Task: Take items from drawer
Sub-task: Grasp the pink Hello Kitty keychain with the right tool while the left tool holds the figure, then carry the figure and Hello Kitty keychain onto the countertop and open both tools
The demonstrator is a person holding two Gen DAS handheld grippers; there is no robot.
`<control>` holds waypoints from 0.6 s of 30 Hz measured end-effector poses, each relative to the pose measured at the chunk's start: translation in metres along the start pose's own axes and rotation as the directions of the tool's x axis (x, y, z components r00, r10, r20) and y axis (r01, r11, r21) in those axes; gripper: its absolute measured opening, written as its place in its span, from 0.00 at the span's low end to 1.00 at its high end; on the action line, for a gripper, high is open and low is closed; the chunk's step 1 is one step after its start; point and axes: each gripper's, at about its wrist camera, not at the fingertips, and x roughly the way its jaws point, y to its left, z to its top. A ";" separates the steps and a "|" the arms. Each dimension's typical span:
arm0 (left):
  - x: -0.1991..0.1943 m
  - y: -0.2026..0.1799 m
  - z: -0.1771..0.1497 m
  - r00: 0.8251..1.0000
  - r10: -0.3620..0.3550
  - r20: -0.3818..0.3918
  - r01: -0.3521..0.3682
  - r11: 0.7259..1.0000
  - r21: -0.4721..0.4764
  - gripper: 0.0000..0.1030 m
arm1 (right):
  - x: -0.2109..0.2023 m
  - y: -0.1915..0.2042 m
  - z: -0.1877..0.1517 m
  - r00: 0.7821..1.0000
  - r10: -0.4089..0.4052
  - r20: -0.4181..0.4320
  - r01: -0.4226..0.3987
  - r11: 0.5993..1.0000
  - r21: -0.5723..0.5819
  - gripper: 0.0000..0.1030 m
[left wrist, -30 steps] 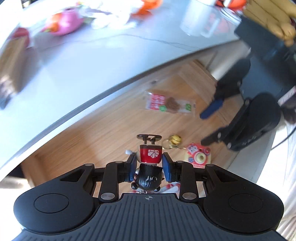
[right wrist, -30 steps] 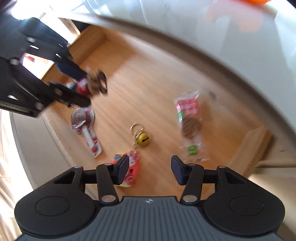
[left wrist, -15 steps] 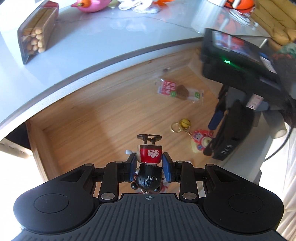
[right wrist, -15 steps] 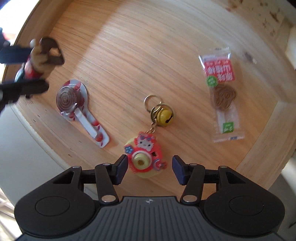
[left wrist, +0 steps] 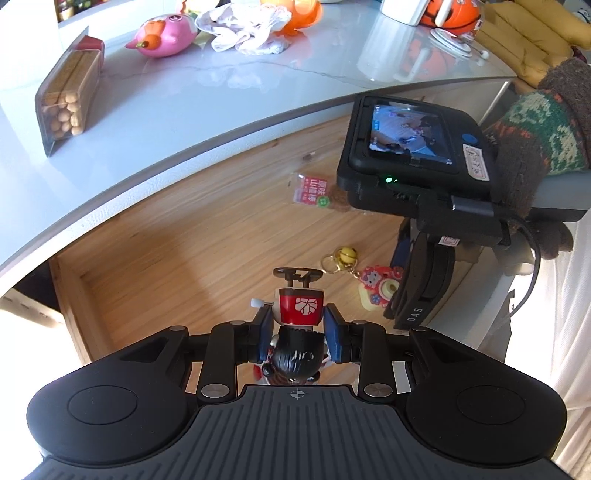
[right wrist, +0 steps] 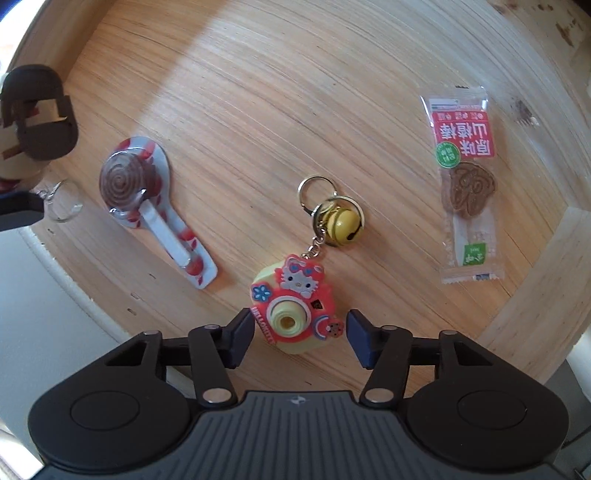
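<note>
An open wooden drawer (right wrist: 258,92) seen from two cameras mounted on hand-held grippers. The left gripper (left wrist: 298,330) is closed on a small wind-up toy figure (left wrist: 298,310) with a red body and black hair; its two blue pads press against the toy's sides and hold it above the drawer floor, near the drawer's front. The right gripper (right wrist: 299,334) points steeply down into the drawer with its jaws partly open and nothing gripped. A toy-camera keychain (right wrist: 295,314), red and pale yellow with a cartoon cat on it, lies flat on the drawer floor directly between the two blue pads; a narrow gap shows on each side, so neither pad touches it. Its chain leads away from the gripper to a yellow bell (right wrist: 341,221) and a metal ring. To the left of the keychain lies a wrapped spiral lollipop (right wrist: 147,199); to the right, near the drawer's side wall, lies a clear snack packet (right wrist: 463,177) with red and green labels. In the left camera's view a grey countertop (left wrist: 184,110) above the drawer carries a pink toy (left wrist: 162,35), a box of biscuit sticks (left wrist: 68,99) and a crumpled white cloth (left wrist: 247,26).
</note>
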 end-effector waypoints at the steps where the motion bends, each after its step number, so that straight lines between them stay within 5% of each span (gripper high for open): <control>1: 0.004 0.000 -0.001 1.000 0.004 -0.002 -0.004 1.000 -0.001 0.32 | 0.000 -0.001 -0.002 1.000 0.003 0.001 -0.003 1.000 0.007 0.49; 7: 0.003 0.007 -0.005 1.000 0.003 0.001 -0.002 1.000 -0.028 0.32 | -0.030 -0.003 -0.032 0.990 -0.007 0.141 0.006 1.000 0.011 0.41; 12: -0.014 0.004 -0.001 0.998 -0.024 0.061 0.027 0.999 -0.041 0.32 | -0.095 -0.015 -0.084 0.934 0.063 0.351 -0.086 0.995 0.052 0.40; 15: -0.041 -0.003 0.016 0.986 -0.057 0.157 0.065 0.997 -0.050 0.32 | -0.145 -0.011 -0.110 0.848 0.098 0.521 -0.148 0.987 0.056 0.39; 18: -0.099 -0.006 0.048 0.945 0.004 0.327 0.004 1.000 -0.024 0.32 | -0.209 -0.022 -0.145 0.705 0.083 0.705 -0.165 0.985 0.049 0.39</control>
